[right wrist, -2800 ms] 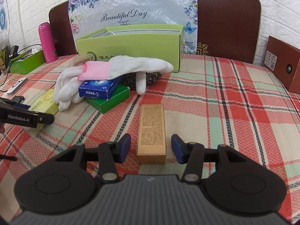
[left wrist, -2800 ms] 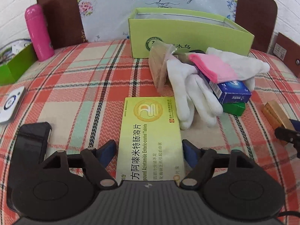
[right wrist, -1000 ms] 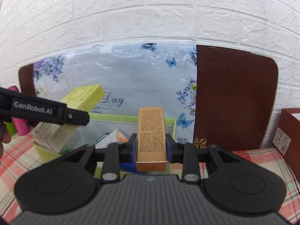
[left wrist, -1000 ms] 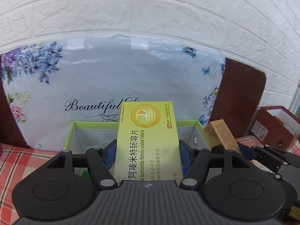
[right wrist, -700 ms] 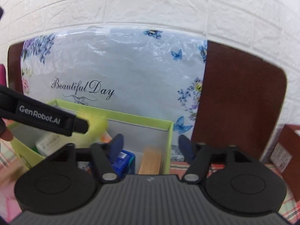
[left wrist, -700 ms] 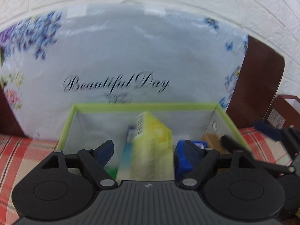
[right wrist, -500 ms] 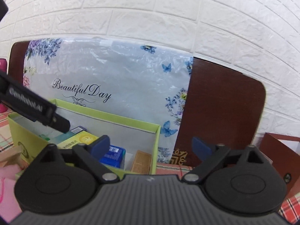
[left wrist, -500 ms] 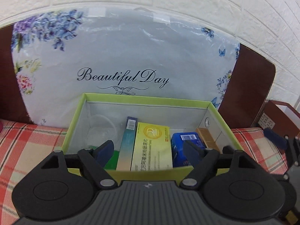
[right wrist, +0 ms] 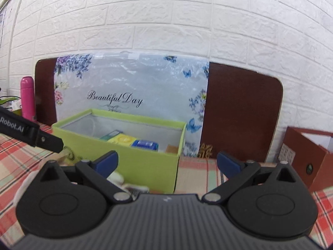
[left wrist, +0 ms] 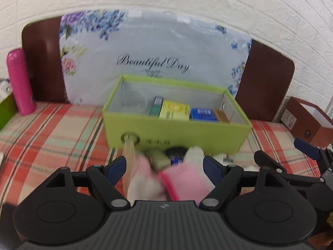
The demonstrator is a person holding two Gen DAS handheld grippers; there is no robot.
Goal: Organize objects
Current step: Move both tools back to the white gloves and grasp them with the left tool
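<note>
The open green box (left wrist: 177, 134) stands on the plaid cloth. Inside it lie a yellow medicine box (left wrist: 174, 110), a blue box (left wrist: 203, 114), a gold box (left wrist: 221, 115) and a teal box (left wrist: 155, 109). My left gripper (left wrist: 164, 167) is open and empty, in front of the box and above blurred pink-and-white gloves (left wrist: 183, 180). My right gripper (right wrist: 167, 161) is wide open and empty, facing the green box (right wrist: 124, 117) from its right front corner. The yellow box (right wrist: 122, 139), blue box (right wrist: 145, 143) and gold box (right wrist: 171, 149) show inside.
A pink bottle (left wrist: 19, 83) stands at the back left. A brown open box (left wrist: 308, 120) sits at the right. A floral bag (left wrist: 154, 62) and brown board lean on the brick wall. Dark small items (left wrist: 177, 151) lie by the gloves.
Both grippers opened and let go; the yellow box and the gold box dropped into the green box. Both grippers then drew back from it, and the gloves came into the left view.
</note>
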